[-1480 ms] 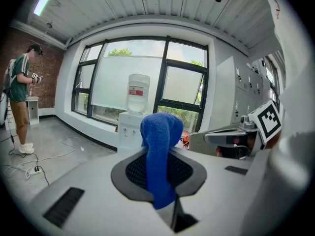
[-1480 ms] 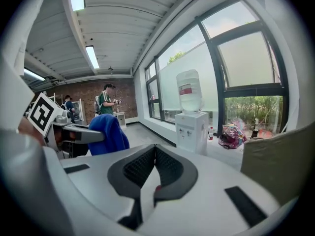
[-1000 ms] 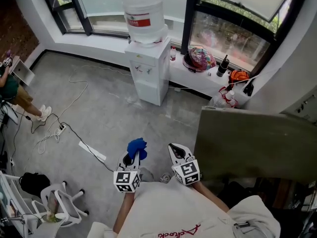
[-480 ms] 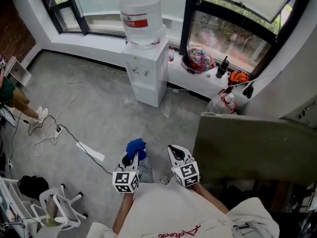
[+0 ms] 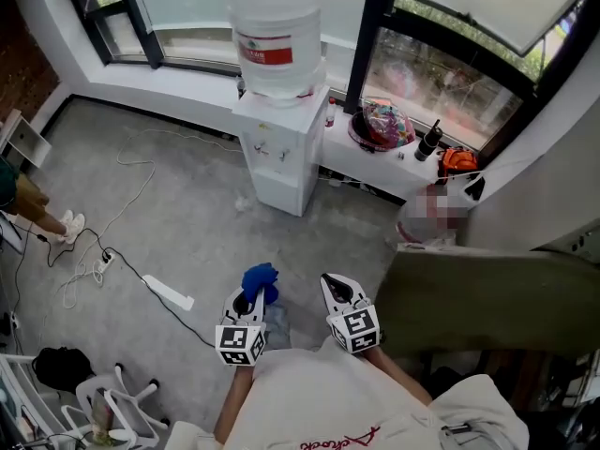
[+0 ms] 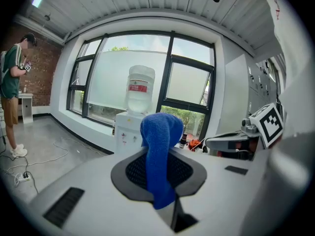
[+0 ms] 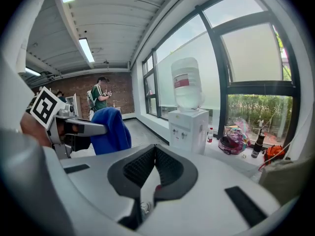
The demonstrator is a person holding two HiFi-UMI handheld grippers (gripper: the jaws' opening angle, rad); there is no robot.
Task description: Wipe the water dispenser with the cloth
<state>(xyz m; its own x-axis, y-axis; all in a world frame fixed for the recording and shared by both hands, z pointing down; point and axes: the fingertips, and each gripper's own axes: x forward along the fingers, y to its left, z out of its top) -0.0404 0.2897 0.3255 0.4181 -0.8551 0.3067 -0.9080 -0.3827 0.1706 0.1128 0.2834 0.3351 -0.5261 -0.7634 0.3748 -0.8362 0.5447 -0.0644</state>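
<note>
- Both claws were held low in front of our body, side by side and apart, marker cubes toward us.
- Left claw: jaws pinched on the blue cloth. In the left gripper view the cloth stood up from between the pads and drooped back over them.
- Right claw: jaws pressed together, pads meeting, nothing between them in the right gripper view.
- An olive-green flat top lay just to the right of the right claw.
- Grey floor spread out below the claws. A white power strip lay to the left, with a loose cable trailing beyond it.
- The water dispenser stood well ahead of both claws against the window sill. It was a white cabinet with a large clear bottle upended on top. The cloth was well apart from it, not touching.
- On the sill to the right of the dispenser we noted a multicoloured rounded thing, a dark bottle and something orange.
- A person in a green top stood at the far left by a brick wall, hands raised at chest height.
</note>
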